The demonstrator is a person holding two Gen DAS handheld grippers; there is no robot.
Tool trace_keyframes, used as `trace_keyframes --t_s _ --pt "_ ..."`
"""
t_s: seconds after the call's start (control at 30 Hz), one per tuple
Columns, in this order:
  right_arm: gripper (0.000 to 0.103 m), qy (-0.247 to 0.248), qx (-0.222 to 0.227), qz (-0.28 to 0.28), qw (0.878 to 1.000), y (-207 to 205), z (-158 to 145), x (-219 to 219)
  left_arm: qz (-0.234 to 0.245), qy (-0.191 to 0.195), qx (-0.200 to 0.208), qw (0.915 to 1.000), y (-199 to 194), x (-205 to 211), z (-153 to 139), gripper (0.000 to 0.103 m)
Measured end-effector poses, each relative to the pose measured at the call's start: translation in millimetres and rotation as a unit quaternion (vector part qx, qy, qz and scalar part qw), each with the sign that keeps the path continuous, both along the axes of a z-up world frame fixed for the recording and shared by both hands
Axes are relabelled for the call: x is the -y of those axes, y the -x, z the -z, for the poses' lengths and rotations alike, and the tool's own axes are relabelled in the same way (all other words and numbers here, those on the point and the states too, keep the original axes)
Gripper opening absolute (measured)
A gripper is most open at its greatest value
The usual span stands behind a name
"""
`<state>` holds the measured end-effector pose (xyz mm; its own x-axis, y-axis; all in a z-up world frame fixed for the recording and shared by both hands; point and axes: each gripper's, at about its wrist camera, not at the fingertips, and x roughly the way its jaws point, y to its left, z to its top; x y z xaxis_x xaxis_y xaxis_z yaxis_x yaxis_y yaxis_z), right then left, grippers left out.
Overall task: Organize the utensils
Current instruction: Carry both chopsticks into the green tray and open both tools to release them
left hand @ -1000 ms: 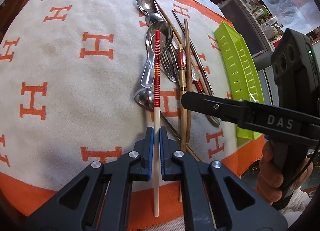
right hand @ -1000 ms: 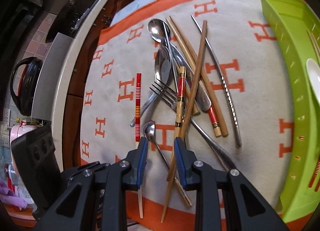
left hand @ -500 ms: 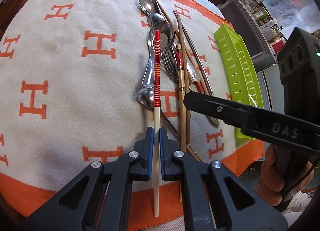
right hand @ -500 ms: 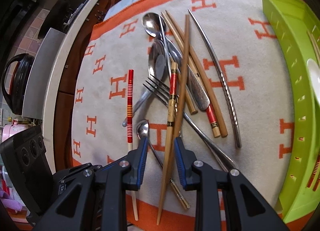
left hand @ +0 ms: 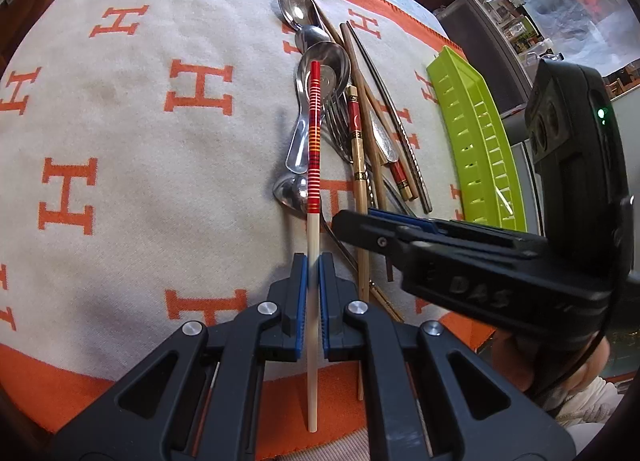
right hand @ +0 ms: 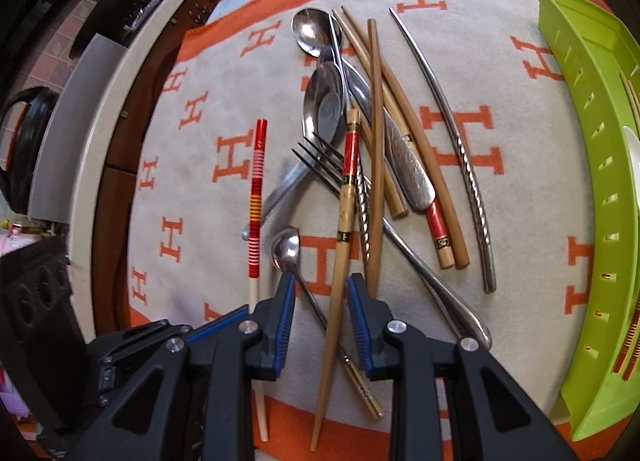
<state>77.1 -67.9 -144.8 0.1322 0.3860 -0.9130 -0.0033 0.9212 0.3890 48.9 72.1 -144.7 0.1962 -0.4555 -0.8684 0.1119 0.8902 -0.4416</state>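
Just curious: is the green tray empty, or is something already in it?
Not empty. The green tray already holds a white piece and some chopsticks along its far side.

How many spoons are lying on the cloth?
4: a far spoon at the pile's top end, a covered spoon just below it, a wide spoon mid-pile, and a small spoon near the right claw. Others may be hidden.

We see the pile of utensils (right hand: 360, 165) lying on the blanket (right hand: 224, 189), with the slotted tray (right hand: 592, 189) at its three o'clock, near the blanket's edge. At the pile's nine o'clock one striped chopstick (right hand: 256, 205) lies apart from the rest. A twisted metal chopstick (right hand: 460, 149) lies between pile and tray.
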Motion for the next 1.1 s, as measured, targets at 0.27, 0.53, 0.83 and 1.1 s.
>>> trace_keyframes --t_s 0.27,0.53,0.83,1.1 --pt "0.008 0.001 0.008 -0.014 1.0 0.7 3.9 -2.2 0.003 -0.002 0.004 1.0 -0.5 0.3 -4.9 0.004" --pt "0.007 -0.165 -0.034 0.012 0.986 -0.2 5.5 36.1 0.014 -0.001 0.013 0.9998 1.0 9.7 -17.3 0.004" --pt "0.007 -0.207 -0.017 0.031 0.978 11.5 -9.5 74.9 0.048 0.011 0.015 0.9987 -3.8 45.9 -41.3 0.004" --pt "0.007 -0.171 0.032 0.068 0.982 21.4 -29.2 125.3 0.096 0.015 0.044 0.9943 -22.8 112.8 -79.0 0.004"
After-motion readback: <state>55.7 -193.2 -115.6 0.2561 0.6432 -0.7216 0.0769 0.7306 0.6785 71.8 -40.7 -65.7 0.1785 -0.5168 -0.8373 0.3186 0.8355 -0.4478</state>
